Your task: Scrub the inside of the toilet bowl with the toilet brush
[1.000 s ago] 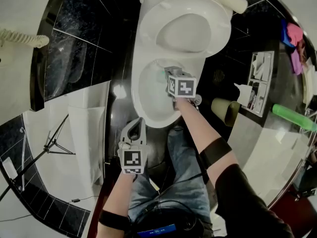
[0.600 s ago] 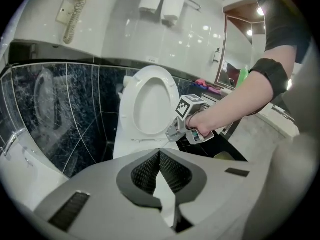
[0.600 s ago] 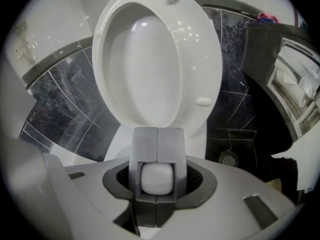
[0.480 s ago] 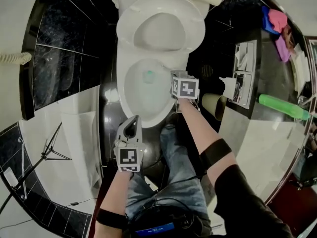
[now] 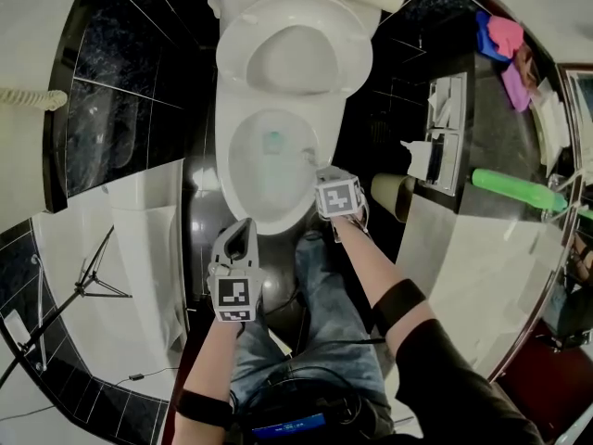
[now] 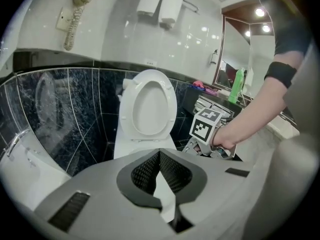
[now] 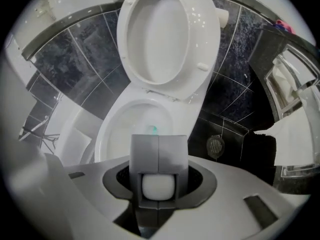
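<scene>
Grey plastic left gripper [image 5: 242, 237], lower left of centre in the head view: jaws closed tip to tip with nothing in them. It hangs just in front of the white ceramic toilet bowl [image 5: 237, 176], not touching it. At frame centre, low inside the bowl, we see a small green patch that we take for the brush head [image 5: 274, 141]. Just right of the bowl rim, the right gripper [image 7: 159, 154] points steeply down. Its jaws are clamped part-way on the white rounded plastic handle [image 7: 158, 188] of the toilet brush, seen end-on in its own view. We judge the brush light, with a stiff, smooth handle, slippery if wet, and springy bristles. Holding it at the handle's top end suits scrubbing, squeezed firmly so it won't twist.
</scene>
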Demonstrator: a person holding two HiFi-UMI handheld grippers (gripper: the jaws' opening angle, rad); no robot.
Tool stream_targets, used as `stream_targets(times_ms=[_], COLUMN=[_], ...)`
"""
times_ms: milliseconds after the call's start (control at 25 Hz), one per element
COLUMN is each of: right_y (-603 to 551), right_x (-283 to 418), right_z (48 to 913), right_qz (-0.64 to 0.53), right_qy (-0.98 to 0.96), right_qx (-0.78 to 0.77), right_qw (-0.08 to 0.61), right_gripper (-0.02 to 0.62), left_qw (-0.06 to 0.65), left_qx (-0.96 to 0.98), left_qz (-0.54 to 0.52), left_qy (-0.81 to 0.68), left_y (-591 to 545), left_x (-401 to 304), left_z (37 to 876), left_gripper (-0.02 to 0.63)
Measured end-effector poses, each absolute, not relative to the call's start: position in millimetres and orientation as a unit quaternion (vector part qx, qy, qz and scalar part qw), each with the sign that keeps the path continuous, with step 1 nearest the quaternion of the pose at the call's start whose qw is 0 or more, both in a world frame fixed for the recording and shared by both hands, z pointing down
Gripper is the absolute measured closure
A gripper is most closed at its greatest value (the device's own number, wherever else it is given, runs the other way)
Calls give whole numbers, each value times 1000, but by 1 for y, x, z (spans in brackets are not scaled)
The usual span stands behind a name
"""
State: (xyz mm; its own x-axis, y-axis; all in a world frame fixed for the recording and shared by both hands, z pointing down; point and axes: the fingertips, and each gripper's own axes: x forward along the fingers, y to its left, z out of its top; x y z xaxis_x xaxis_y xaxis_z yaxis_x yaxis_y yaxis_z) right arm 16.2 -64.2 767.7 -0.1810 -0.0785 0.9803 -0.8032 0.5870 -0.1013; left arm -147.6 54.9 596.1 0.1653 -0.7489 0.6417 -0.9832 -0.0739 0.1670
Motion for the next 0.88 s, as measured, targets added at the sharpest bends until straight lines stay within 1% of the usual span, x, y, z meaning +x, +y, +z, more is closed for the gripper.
stream_targets(times_ms=[240,400,600,880], right_y=[2,49,90,110], right_x=[16,5,-20,-75], right_z=[770,771,772,772], right_qz=[332,340,343,337], right_qy=[-679,-677,-683,-710], right_qx=[248,202,164,143], right_qw=[606,621,624,601], right_gripper=[417,417,417,417], left_qw=[294,294,292,291], left_qx=[697,691,684,677], left_qz=[194,191,188,189], left_qy=[-625,-632,-641,-649], left_y=[69,79,92,110], left_x=[-160,-173,-190,-212], left_z=[591,586,585,586], left_gripper=[607,607,607,607])
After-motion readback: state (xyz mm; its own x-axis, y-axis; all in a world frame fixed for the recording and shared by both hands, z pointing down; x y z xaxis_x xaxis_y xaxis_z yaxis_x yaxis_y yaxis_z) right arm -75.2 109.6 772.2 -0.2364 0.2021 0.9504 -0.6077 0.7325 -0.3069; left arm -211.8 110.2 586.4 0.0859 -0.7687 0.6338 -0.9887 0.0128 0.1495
